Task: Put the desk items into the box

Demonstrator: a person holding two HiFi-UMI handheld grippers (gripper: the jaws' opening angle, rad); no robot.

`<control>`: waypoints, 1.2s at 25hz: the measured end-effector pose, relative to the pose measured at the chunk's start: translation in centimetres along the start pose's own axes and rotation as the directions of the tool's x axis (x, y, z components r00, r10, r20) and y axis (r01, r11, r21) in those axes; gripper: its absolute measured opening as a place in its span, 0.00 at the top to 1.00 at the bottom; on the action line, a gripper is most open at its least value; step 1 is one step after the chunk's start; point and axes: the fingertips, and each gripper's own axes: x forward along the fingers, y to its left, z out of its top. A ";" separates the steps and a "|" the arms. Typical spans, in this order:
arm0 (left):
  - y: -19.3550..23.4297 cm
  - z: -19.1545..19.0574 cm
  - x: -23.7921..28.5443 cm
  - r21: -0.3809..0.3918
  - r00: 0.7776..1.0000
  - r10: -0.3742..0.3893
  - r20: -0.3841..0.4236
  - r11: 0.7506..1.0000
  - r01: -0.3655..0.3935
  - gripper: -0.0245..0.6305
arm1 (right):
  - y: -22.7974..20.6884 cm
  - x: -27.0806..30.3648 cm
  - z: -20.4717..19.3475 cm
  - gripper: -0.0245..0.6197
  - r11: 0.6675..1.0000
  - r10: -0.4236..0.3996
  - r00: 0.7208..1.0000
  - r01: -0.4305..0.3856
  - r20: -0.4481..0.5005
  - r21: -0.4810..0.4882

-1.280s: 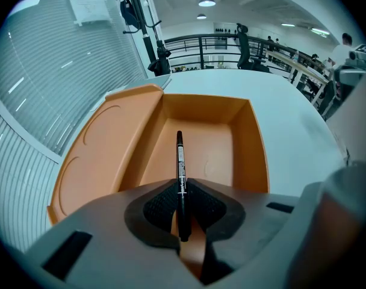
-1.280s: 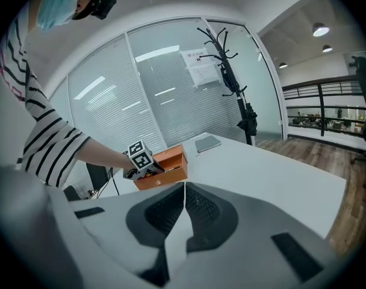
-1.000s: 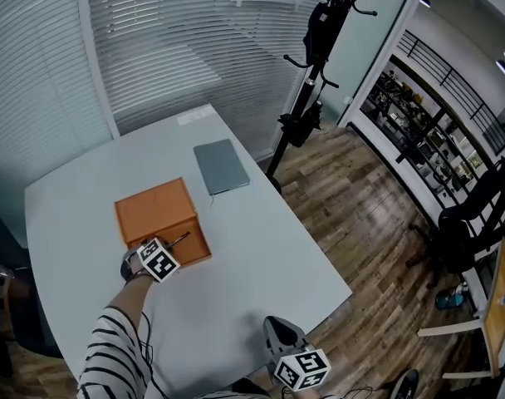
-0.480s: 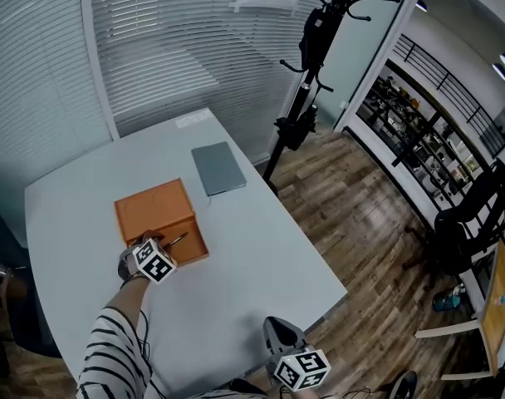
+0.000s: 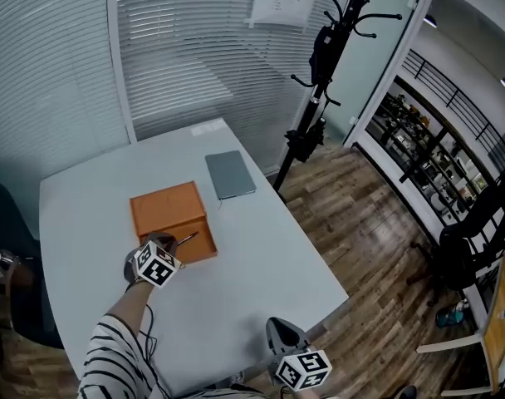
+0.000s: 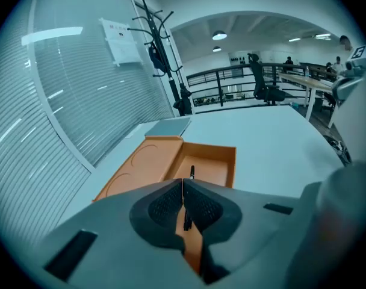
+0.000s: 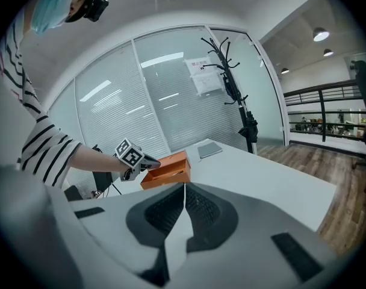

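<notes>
Pen (image 6: pixel 191 174) is pinched tight in the left claw (image 6: pixel 183 189), just over the open box (image 6: pixel 215 171), so next that claw should open and drop it in; the right claw (image 7: pixel 184 189) is closed on nothing

Matt orange card on the box (image 5: pixel 165 210), smooth inside and out. Slim pen (image 6: pixel 191 172), dark with a slight gloss. Table (image 5: pixel 261 264) pale, smooth, matt. Grey notebook (image 5: pixel 230 174) with a dull, flat cover. Left gripper (image 6: pixel 183 188) in matt grey plastic, pads (image 6: pixel 164 206) dark, finely ribbed, rubbery-looking. Sleeve (image 5: pixel 111 360) in soft striped cloth. Floor (image 5: pixel 360 214) of wood planks with a faint sheen. Coat stand (image 5: pixel 319 81) in black metal.
</notes>
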 end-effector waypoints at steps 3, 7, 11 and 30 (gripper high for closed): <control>0.1 1.2 -2.8 -0.037 0.996 0.039 0.074 0.999 -0.037 0.93 | 0.3 -0.5 0.2 0.92 1.000 0.022 1.000 -0.022 0.009 -0.016; -0.4 2.2 -6.9 -0.095 0.982 0.090 0.164 0.993 -0.075 0.93 | 0.9 -1.1 0.4 0.92 0.997 0.061 0.998 -0.060 0.021 -0.044; -1.4 2.7 -10.9 -0.143 0.962 0.131 0.238 0.985 -0.099 0.93 | 1.5 -2.0 0.6 0.92 0.994 0.090 0.995 -0.087 0.036 -0.065; -9.9 -0.8 -25.7 -0.358 0.880 0.309 0.361 0.917 -0.175 0.93 | 5.0 -4.1 1.3 0.92 0.961 0.244 0.967 -0.232 0.070 -0.150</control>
